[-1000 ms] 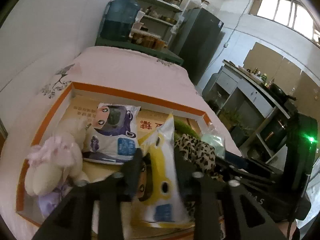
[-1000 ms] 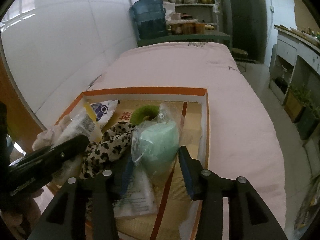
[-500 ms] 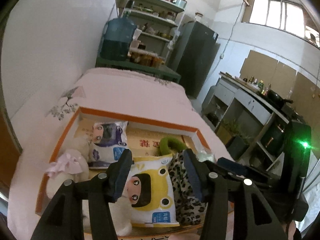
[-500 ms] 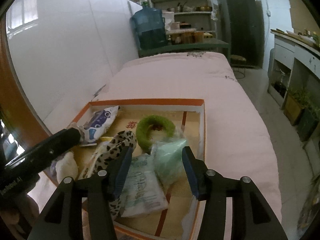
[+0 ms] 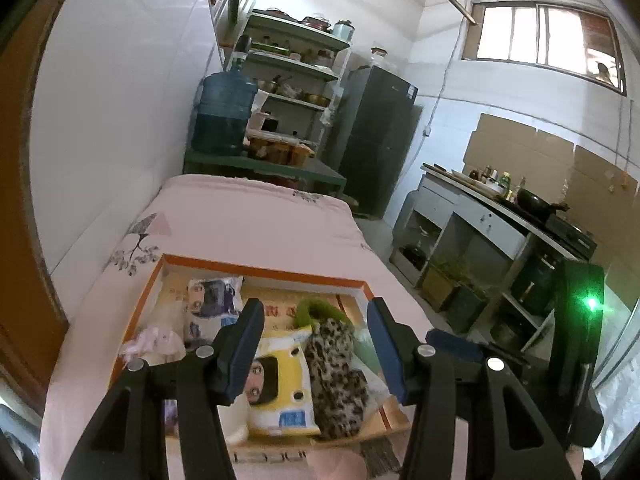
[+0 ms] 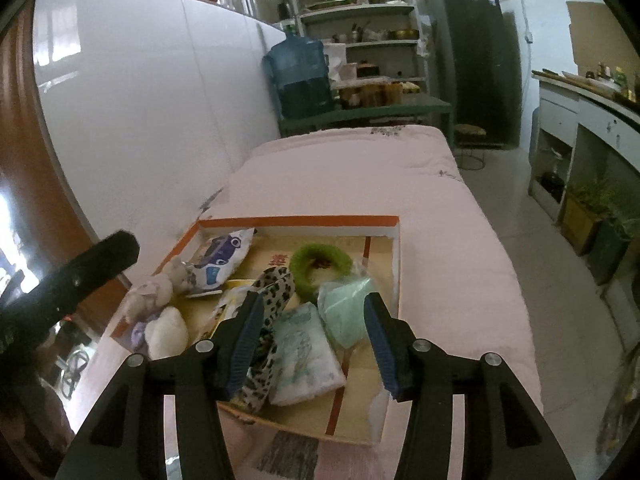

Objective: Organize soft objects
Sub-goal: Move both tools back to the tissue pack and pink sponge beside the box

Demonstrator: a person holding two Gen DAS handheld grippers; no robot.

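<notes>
The soft things lie together in a shallow orange-rimmed box point(image 6: 298, 222) on a pink-covered bed point(image 6: 448, 256). A yellow packet with a cartoon face point(image 5: 280, 376) lies near the box's middle, its long axis running from the near edge toward the far rim. Touching it on one side, a leopard-print cloth point(image 5: 336, 364) stretches the same way, from the near edge up toward a green fuzzy ring point(image 6: 320, 264) that lies flat in the far half. A blue-and-white packet point(image 6: 222, 258) rests against the far corner by the wall side, tilted along the rim. Plush toys point(image 6: 160, 304), pale and lilac, crowd the wall-side edge. Beside the cloth lie a pale printed pack point(image 6: 304, 356) and a mint-green bundle in clear plastic point(image 6: 346, 308), the bundle nearest the aisle-side wall of the box.

The left gripper point(image 5: 316, 344) hangs above the yellow packet and cloth, its jaws wide apart with nothing between the pads. The right gripper point(image 6: 312, 332) hangs over the printed pack and bundle, jaws likewise wide and clear of them.

The bed runs lengthwise along a white wall. Past its far end stand a large blue water bottle point(image 6: 300, 76) on a green bench, cluttered shelves point(image 6: 360, 40) and a dark refrigerator point(image 6: 472, 60). Across the aisle, a counter point(image 5: 500, 208) holds bottles and a pan beneath a barred window point(image 5: 544, 28).
</notes>
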